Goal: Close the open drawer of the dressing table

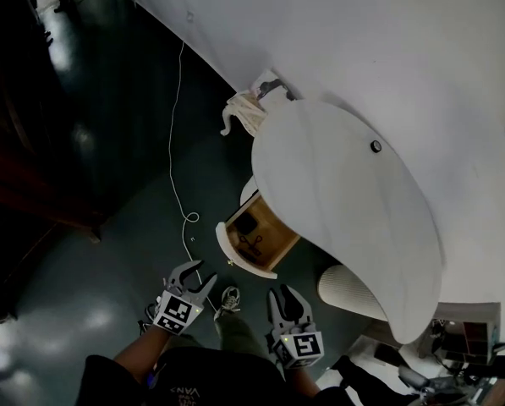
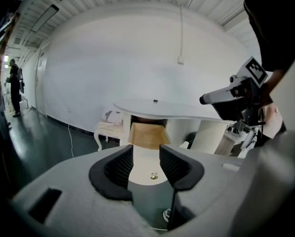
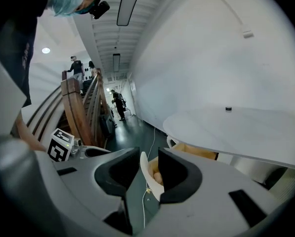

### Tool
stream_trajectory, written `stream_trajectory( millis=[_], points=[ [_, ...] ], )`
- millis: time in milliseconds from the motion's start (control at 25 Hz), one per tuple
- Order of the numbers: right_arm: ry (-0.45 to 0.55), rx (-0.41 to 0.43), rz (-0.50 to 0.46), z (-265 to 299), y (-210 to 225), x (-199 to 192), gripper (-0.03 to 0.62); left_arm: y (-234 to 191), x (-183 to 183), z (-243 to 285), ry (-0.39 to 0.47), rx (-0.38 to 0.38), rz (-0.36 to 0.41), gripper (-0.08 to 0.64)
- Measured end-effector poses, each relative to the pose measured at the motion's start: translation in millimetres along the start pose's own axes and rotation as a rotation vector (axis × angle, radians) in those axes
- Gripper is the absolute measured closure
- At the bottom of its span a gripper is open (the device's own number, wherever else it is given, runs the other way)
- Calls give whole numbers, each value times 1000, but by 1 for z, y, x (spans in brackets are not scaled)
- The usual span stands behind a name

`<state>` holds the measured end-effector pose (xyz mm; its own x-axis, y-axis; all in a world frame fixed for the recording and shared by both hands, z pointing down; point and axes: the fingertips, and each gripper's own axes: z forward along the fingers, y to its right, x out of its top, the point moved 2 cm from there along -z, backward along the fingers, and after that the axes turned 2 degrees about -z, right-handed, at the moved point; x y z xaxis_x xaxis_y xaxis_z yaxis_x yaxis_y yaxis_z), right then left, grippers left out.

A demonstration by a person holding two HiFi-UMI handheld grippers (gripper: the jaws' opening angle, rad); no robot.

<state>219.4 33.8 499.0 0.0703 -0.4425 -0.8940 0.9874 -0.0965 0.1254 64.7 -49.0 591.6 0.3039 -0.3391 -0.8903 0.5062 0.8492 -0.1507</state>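
The white dressing table (image 1: pixel 345 201) stands against the wall. Its drawer (image 1: pixel 256 237) is pulled out, showing a wooden inside with small dark items. The white drawer front (image 1: pixel 235 259) faces me. My left gripper (image 1: pixel 193 282) and right gripper (image 1: pixel 288 304) hover side by side short of that front, both open and empty. In the left gripper view, the gripper (image 2: pixel 146 164) frames the drawer front (image 2: pixel 146 157) and its gold knob (image 2: pixel 153 176). Seen edge-on, the drawer front (image 3: pixel 145 166) shows between the fingers of the right gripper (image 3: pixel 148 174) in its own view, apart from them.
A white cable (image 1: pixel 174 142) trails over the dark floor left of the drawer. A small ornate white bench (image 1: pixel 244 112) stands beyond the table. A ribbed white cylinder (image 1: pixel 349 290) is right of the drawer. A wooden staircase (image 3: pixel 83 112) and distant people (image 3: pixel 118 102) lie to the left.
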Motion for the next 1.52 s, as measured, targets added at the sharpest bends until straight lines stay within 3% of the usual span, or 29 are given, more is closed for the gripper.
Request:
stream_trajectory(
  millis=[440, 760, 1520],
  points=[
    [-91, 120, -46, 23, 6, -30, 471, 13, -56, 42, -43, 16, -38, 397],
    [-119, 188, -89, 34, 6, -38, 471, 17, -71, 69, -45, 30, -28, 396],
    [-86, 141, -70, 36, 28, -31, 471, 28, -70, 113, -59, -54, -11, 380]
  ],
)
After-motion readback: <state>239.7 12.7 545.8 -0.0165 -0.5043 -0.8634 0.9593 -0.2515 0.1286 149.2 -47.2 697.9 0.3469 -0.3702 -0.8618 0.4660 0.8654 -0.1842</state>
